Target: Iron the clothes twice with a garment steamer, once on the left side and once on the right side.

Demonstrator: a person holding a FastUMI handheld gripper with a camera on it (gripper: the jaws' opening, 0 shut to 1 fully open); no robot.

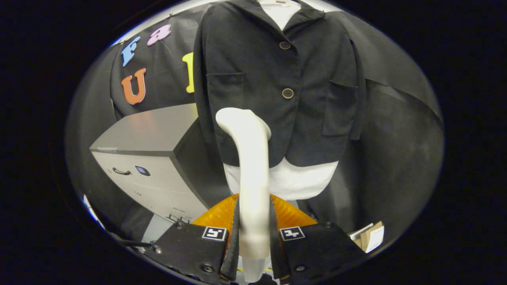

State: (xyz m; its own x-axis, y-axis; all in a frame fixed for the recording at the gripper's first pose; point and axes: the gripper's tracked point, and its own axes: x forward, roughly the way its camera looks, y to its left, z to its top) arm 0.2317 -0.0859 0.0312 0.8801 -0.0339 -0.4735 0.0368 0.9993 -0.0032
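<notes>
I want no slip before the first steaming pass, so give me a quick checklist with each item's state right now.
1. Gripper shut on steamer: ok.
2. Steamer upright between the fingers: ok.
3. Steamer head in front of the jacket, left of its buttons: ok.
4. Head touching the fabric: cannot tell.
5. Jacket hanging buttoned and flat: ok.
6. Steam coming out: cannot tell.

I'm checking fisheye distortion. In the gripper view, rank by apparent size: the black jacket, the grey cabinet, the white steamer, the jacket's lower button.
1. black jacket
2. grey cabinet
3. white steamer, gripped in the jaws; its nearness inflates it
4. lower button
</notes>
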